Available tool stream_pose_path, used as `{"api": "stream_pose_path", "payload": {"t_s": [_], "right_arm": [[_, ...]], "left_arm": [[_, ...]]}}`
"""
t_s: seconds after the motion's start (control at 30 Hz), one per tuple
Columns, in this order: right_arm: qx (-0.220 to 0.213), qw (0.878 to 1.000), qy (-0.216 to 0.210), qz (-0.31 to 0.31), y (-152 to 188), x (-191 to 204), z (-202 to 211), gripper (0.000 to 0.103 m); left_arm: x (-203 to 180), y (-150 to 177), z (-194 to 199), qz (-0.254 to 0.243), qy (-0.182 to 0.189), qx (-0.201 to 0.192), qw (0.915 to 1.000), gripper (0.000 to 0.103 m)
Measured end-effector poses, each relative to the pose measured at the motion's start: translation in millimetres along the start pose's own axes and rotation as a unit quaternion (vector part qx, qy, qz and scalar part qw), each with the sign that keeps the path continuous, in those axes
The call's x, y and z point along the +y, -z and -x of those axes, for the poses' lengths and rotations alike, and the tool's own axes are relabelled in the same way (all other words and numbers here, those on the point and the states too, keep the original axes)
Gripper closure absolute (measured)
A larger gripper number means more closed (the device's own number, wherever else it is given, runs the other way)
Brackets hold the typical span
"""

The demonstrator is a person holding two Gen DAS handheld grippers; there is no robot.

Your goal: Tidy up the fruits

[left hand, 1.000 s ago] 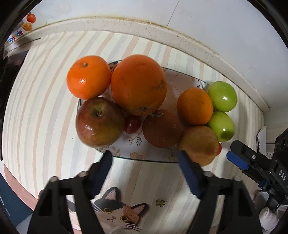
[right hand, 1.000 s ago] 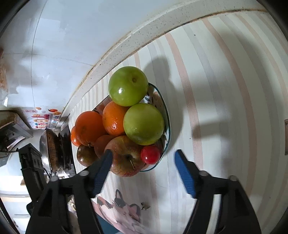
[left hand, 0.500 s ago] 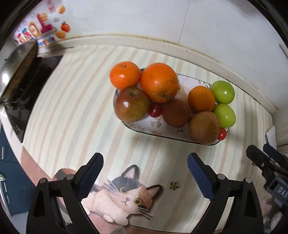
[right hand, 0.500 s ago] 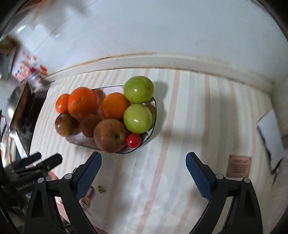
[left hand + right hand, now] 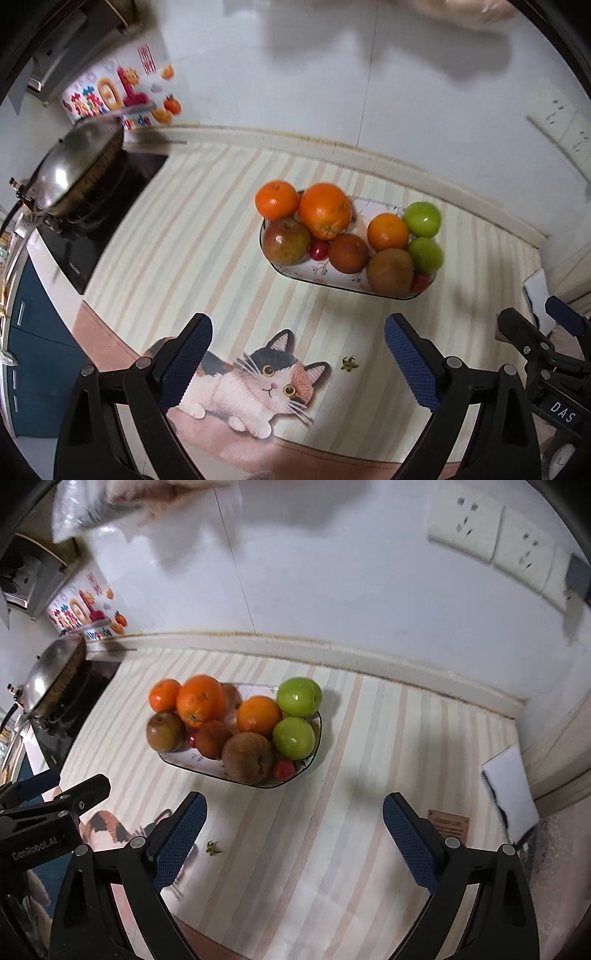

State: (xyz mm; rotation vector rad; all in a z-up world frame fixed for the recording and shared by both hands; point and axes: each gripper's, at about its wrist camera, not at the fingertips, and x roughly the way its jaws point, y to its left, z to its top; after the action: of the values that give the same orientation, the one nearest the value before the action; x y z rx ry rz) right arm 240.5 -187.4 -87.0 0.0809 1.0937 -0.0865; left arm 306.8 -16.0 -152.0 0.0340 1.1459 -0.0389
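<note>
Here both grippers' fingers, left [image 5: 297,356] and right [image 5: 293,834], gape empty; piled fruit hides the dish [image 5: 314,753] floor.

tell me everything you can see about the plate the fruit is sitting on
The plate is a shallow oblong dish, white with a thin dark rim and small floral prints, and looks ceramic or enamel. It lies flat on the striped mat near the wall, crowded with fruit: three oranges, two green apples, brownish-red apples and two small red tomatoes. The smallest orange overhangs its far left corner. Only patches of the plate's surface show between the fruit. Neither gripper touches it.
</note>
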Motion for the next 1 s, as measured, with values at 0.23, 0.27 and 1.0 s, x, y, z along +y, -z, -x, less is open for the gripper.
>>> {"api": "stream_pose_path", "payload": {"t_s": [0.23, 0.27, 1.0], "right_arm": [[-0.048, 0.999, -0.001, 0.001, 24.2, 6.9, 82.1, 0.005], [-0.056, 0.998, 0.0, 0.002, 29.5, 8.4, 95.4, 0.005], [-0.146, 0.989, -0.005, 0.02, 114.2, 36.3, 267.2, 0.003]], "left_arm": [[4.1, 28.9, 72.5, -0.004, 0.01, -0.05, 0.9987, 0.007], [4.6, 33.6, 82.4, -0.006, 0.008, -0.059, 0.9982, 0.007], [23.0, 114.3, 211.6, -0.007, 0.028, -0.148, 0.9885, 0.007]]}}
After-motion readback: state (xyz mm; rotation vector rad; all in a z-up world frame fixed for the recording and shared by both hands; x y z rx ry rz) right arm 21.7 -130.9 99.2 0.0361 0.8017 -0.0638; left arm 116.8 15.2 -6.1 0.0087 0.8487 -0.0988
